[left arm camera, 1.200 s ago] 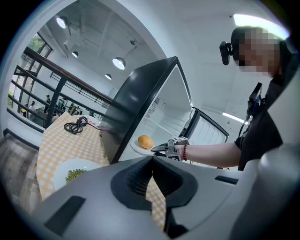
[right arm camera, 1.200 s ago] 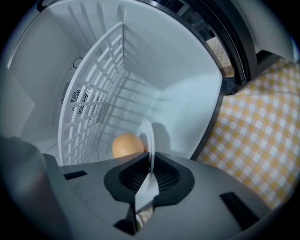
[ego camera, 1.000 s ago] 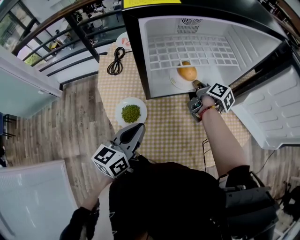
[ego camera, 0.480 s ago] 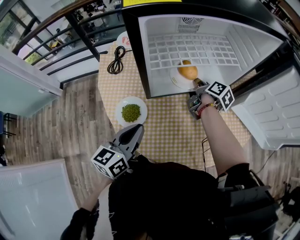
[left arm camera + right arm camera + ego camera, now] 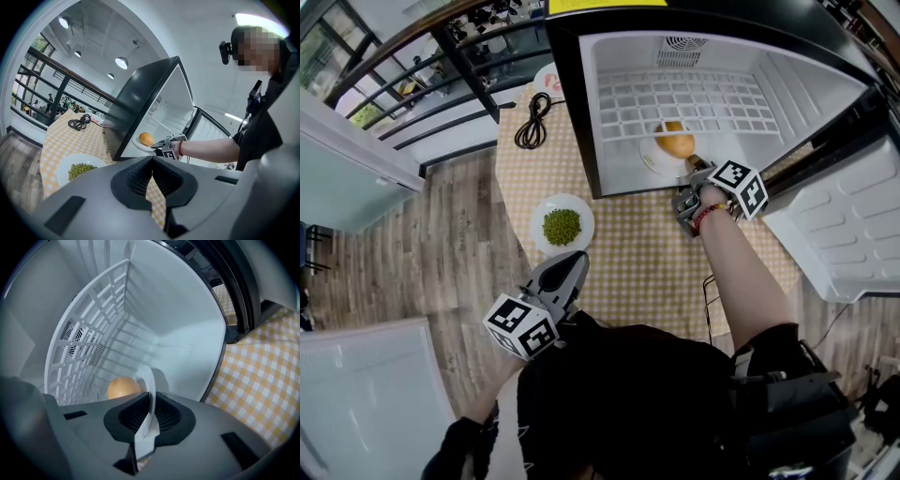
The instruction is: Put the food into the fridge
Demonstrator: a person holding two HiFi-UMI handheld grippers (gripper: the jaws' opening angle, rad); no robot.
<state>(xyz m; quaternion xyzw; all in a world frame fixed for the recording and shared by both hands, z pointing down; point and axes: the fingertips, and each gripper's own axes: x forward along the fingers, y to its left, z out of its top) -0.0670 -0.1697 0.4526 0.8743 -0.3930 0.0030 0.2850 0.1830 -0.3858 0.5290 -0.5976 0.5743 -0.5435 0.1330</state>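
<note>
Fridge, open, ahead of right gripper, jaws pinching near rim of white plate inside it, round orange food just beyond; left gripper closed, empty; likely risk: rim-only pinch slips, plate tips, food rolls off.

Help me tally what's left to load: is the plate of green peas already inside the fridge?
No, the plate of green peas sits on the checked tablecloth outside the fridge.
</note>
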